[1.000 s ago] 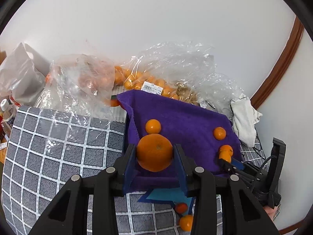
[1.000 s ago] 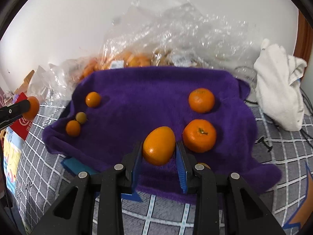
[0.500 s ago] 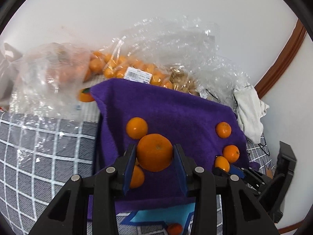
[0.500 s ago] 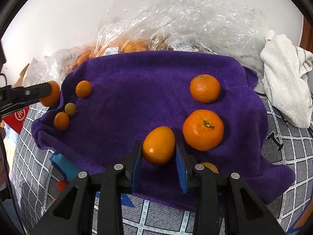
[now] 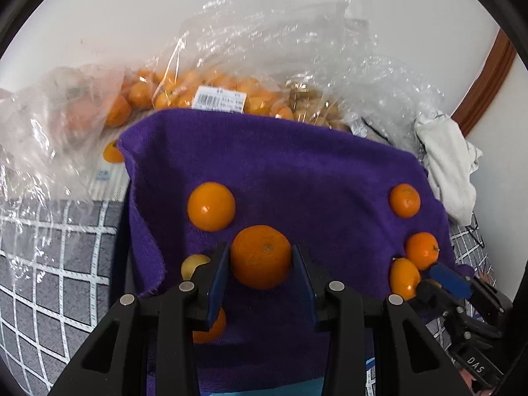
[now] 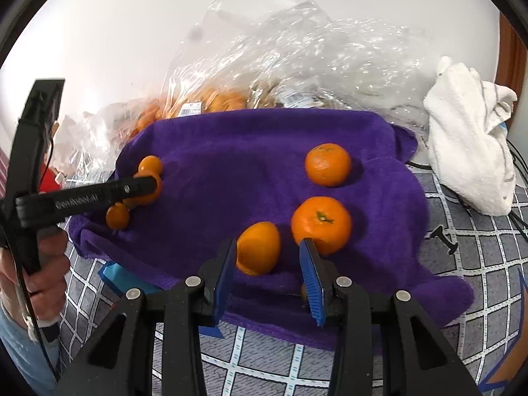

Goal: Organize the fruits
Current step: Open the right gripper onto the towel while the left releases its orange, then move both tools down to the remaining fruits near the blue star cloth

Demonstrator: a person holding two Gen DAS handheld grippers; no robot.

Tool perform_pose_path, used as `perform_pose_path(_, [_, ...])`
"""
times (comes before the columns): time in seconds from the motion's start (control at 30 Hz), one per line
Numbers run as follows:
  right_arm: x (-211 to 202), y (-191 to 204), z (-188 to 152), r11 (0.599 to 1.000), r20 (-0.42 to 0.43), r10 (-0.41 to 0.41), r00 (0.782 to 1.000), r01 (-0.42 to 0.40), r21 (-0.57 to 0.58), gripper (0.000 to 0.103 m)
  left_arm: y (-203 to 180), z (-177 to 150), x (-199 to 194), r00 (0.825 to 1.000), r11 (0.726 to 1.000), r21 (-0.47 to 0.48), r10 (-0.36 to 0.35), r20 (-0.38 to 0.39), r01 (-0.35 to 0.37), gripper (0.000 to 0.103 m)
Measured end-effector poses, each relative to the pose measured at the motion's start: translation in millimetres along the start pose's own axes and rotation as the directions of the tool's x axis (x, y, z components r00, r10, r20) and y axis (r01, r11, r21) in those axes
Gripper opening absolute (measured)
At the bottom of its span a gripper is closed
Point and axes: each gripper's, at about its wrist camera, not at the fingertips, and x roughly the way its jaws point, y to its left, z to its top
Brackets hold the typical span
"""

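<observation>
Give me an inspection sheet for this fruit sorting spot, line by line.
Surface: grey checked cover, purple towel spread on it.
Job's things: loose oranges on the towel; one orange in the left gripper; an oval orange between the right gripper's fingers.
Clutter: plastic bags of fruit, white cloth.
Grippers: left shut on its orange; right gripper opening, right finger clear of the fruit.
Cables: dark cable by the cloth.
Surroundings: white wall.

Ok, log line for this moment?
left gripper: shut on mandarin | right gripper: opening, oval orange between jaws | purple towel
</observation>
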Motion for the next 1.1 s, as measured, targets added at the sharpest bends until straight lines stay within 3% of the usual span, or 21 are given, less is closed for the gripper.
perform_pose_path(0.4, [-21.1, -4.1, 4.7, 1.000, 0.036, -0.021, 0.999, 0.020, 0.022, 0.039, -2.2, -1.5, -2.5, 1.000, 1.000, -0.011, 0.024, -0.019, -0.024, 0.038])
perform_pose_path(0.8, [-74.5, 18.3, -15.6, 0.998, 0.086, -0.058, 0.995, 0.060, -0.011, 0.039, 4.9, -25.7, -79.5, 0.996, 1.000, -0.002, -0.006, 0.091, 0.006, 0.046])
perform_pose_path(1.1, [-87.1, 56.3, -54.9, 0.999, 0.069, -0.013, 0.998, 0.017, -0.048, 0.039, 38.2, -74.5, -127.0, 0.987, 0.999, -0.042, 0.041, 0.154, -0.035, 0.047])
